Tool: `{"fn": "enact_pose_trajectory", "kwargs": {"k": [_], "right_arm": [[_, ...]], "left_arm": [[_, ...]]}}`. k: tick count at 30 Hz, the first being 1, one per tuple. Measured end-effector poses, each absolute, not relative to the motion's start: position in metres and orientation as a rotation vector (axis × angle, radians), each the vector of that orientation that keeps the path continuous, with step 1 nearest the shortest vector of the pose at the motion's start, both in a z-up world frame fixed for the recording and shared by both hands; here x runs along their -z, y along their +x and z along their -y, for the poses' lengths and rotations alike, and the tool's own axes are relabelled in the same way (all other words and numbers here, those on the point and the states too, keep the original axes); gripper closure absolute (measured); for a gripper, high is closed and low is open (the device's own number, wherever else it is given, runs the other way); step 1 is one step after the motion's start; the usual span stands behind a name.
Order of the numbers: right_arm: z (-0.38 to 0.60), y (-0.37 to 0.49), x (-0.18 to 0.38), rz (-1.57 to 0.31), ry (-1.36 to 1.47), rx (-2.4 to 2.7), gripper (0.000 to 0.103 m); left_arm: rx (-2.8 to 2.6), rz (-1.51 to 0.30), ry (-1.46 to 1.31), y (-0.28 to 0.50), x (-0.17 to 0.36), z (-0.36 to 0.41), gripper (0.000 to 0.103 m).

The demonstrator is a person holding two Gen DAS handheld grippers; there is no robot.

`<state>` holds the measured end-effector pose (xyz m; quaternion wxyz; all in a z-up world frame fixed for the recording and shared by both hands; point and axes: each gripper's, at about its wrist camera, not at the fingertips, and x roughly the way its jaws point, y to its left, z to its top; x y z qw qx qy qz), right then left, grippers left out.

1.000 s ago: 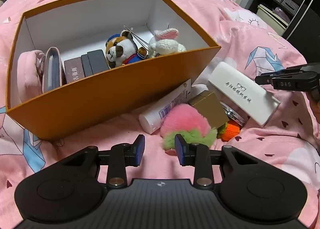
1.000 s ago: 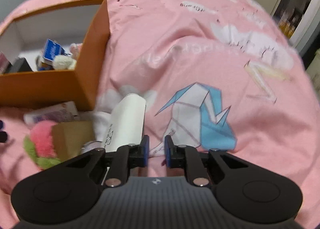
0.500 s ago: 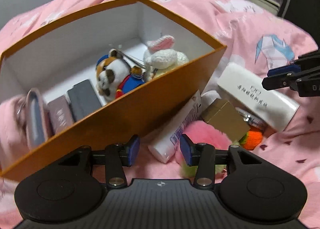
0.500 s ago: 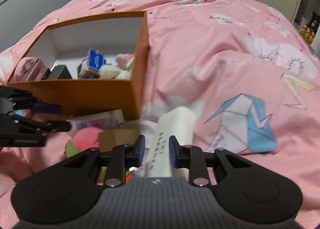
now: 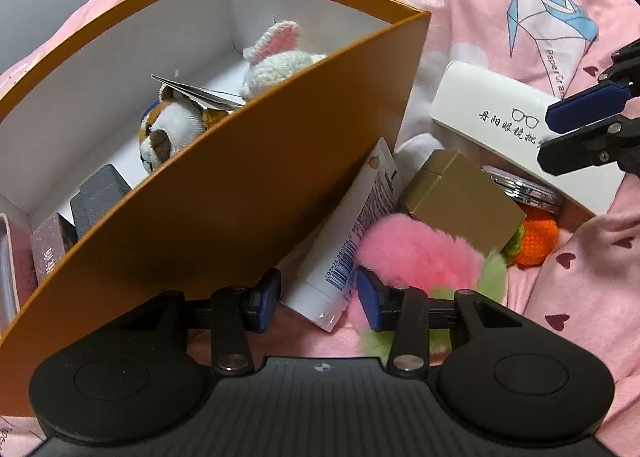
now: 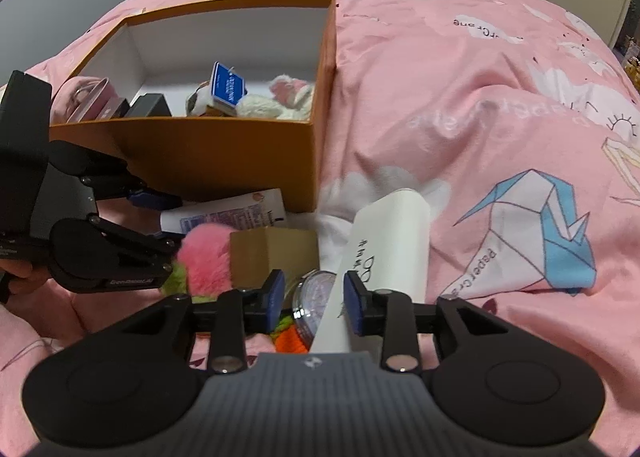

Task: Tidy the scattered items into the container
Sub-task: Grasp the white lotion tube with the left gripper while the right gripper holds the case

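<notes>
On a pink bedspread point(image 6: 460, 105), six loose items crowd the near right corner of one orange box point(image 5: 256, 193): a white tube point(image 5: 352, 241), pink plush point(image 5: 420, 253), gold box point(image 5: 460, 193), orange knit piece point(image 5: 538, 235), round compact point(image 6: 316, 297) and white glasses case point(image 6: 388, 241). The left gripper point(image 5: 318, 297), fingers spread, straddles the tube's cap end without gripping. The right gripper point(image 6: 314, 303), also parted, brackets the case's near edge. Beyond, open bedspread stretches right of the box.
</notes>
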<state>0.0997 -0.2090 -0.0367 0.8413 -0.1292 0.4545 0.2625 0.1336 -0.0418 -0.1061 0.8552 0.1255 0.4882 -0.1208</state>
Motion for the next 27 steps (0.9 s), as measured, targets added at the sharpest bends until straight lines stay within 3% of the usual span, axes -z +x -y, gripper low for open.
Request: {"fn": "enact_pose_trajectory", "kwargs": {"k": [4,10,24,27], "right_arm": [[0.208,0.098,0.037,-0.965,-0.277,-0.560,0.067],[0.205,0.092,0.037,-0.965,-0.286,-0.602,0.067],[0.187,0.083,0.044,-0.991,-0.292,-0.659,0.067],[0.184,0.081,0.044,-0.993,-0.296,-0.668,0.066]], "left_arm": [[0.269,-1.049,0.200,0.122,0.094,0.033,0.070],[0.254,-1.068,0.142,0.094,0.073,0.020,0.076],[0.110,-1.178,-0.006,0.057,0.065,-0.031,0.077],[0.124,-1.156,0.010,0.060,0.062,-0.029,0.070]]}}
